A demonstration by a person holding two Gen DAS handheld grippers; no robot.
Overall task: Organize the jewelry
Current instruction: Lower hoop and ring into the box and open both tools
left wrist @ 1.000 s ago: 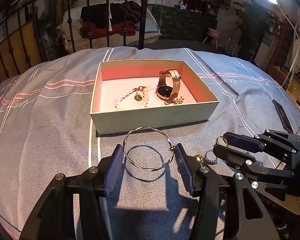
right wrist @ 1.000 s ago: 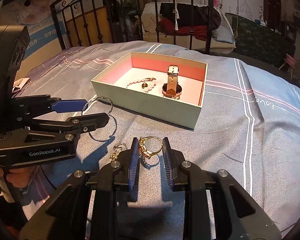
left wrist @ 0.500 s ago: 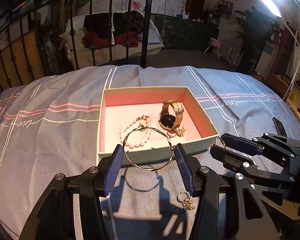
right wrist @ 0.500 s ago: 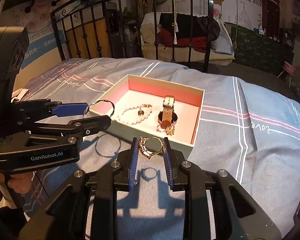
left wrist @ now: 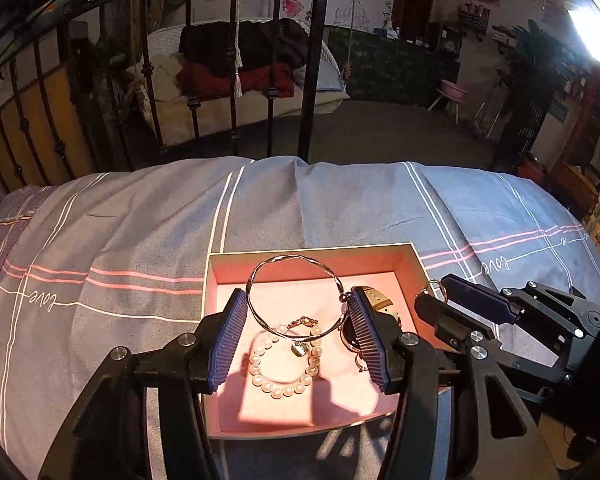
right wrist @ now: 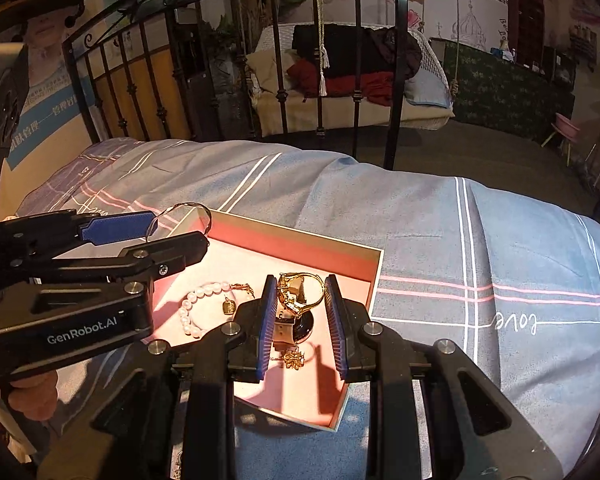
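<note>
Now the left gripper point(left wrist: 296, 330) pinches a thin bangle point(left wrist: 296, 294) and the right gripper point(right wrist: 300, 320) squeezes a gold ring point(right wrist: 302, 292), both above the pink box point(left wrist: 320, 254).

I see the open box point(left wrist: 416, 258), pale outside and pink inside, lying on the striped bedspread point(left wrist: 140, 232). Above its far half I hold a thin twisted silver bangle point(left wrist: 296, 292), tilted. Over its right side I hold a gold ring point(right wrist: 302, 290) with a chunky setting. On the box floor lie a pearl bracelet point(left wrist: 284, 364) with a small gold charm, a tan-strapped watch point(right wrist: 296, 320) and a small gold ornament point(right wrist: 294, 359).
</note>
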